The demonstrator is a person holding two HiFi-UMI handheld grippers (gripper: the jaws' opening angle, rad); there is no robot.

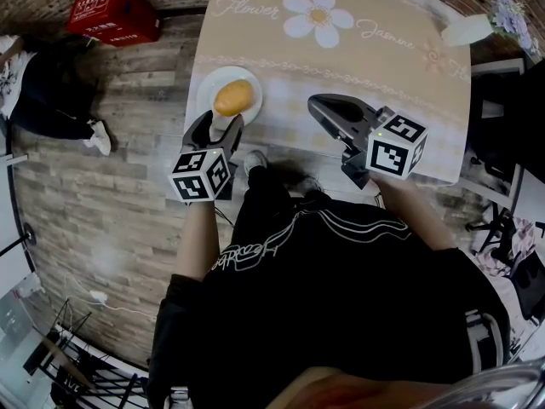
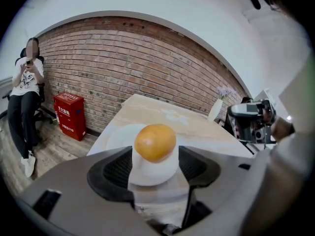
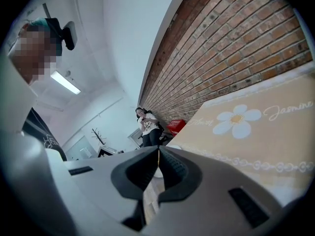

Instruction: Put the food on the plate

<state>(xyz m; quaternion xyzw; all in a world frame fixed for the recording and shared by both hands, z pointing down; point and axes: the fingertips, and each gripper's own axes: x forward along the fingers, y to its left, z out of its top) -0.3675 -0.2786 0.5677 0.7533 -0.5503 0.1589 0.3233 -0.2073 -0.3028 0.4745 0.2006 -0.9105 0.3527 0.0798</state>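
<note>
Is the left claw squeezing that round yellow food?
No, the left gripper has its jaws apart, and the food rests on the white plate, touching neither pad.

Food [image 1: 233, 97] on plate [image 1: 208, 83], at near left corner of table [image 1: 383, 66]

Table [image 1: 358, 66] mostly open to pass over; plate [image 1: 205, 90] with bun [image 1: 234, 98] blocks near-left edge, vase [image 1: 467, 31] far-right corner.

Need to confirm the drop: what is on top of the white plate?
One round orange-yellow food item sits on the plate; the open left gripper does not touch it. Parts of the plate's near rim are hidden behind that gripper's jaws.
</note>
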